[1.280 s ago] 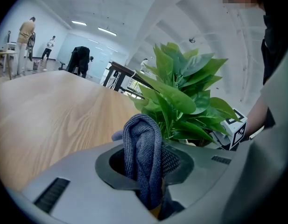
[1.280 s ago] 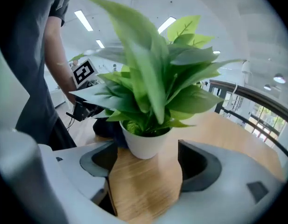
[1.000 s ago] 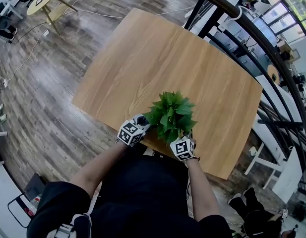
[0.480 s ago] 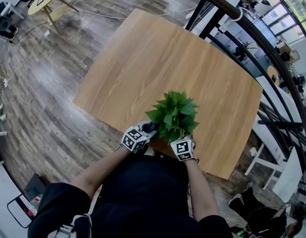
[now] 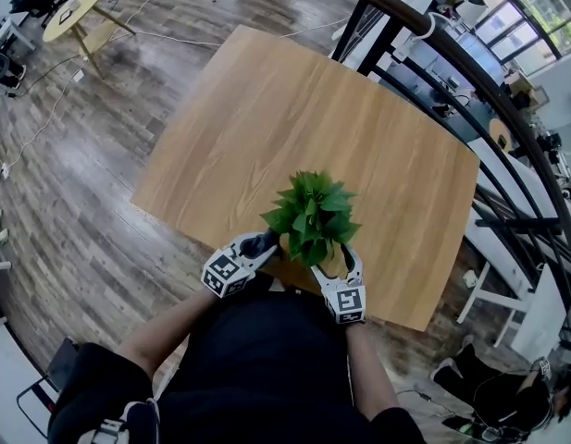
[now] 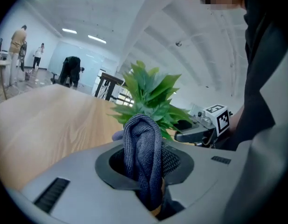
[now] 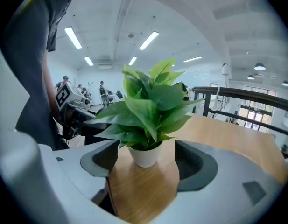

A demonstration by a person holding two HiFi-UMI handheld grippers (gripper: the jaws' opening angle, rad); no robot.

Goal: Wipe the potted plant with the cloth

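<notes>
Where the near edge of the wooden table (image 5: 294, 128) runs, toward 6 o'clock of the tabletop in the head view, stands item 1: the potted plant (image 5: 311, 218), upright, with broad green leaves spreading over its pot.

Item 2: white pot (image 7: 144, 155), small and tapered, seated directly on the wood; seen only in the right gripper view, under the foliage.

Item 3: left gripper (image 5: 257, 245), at 8 o'clock of the plant in the head view, marker cube toward the person. Its jaws are clamped on item 4. The tip sits right at the outer leaves; whether it touches them cannot be told.

Item 4: cloth (image 6: 143, 153), dark blue-grey, knitted texture, folded into an upright loop that rises out of the left gripper's jaws. In the left gripper view the plant's leaves fan out directly behind it at 12 o'clock.

Item 5: right gripper (image 5: 341, 259), at 5 o'clock of the plant in the head view. Its 2 jaws stand apart and grip nothing; the pot stands between their tips, with bare wood showing on either side.

Item 6: dark railing (image 5: 470, 72), running along the table's far side from 12 to 3 o'clock.

Item 7: grey plank floor (image 5: 63, 183), at 9 o'clock of the table.
</notes>
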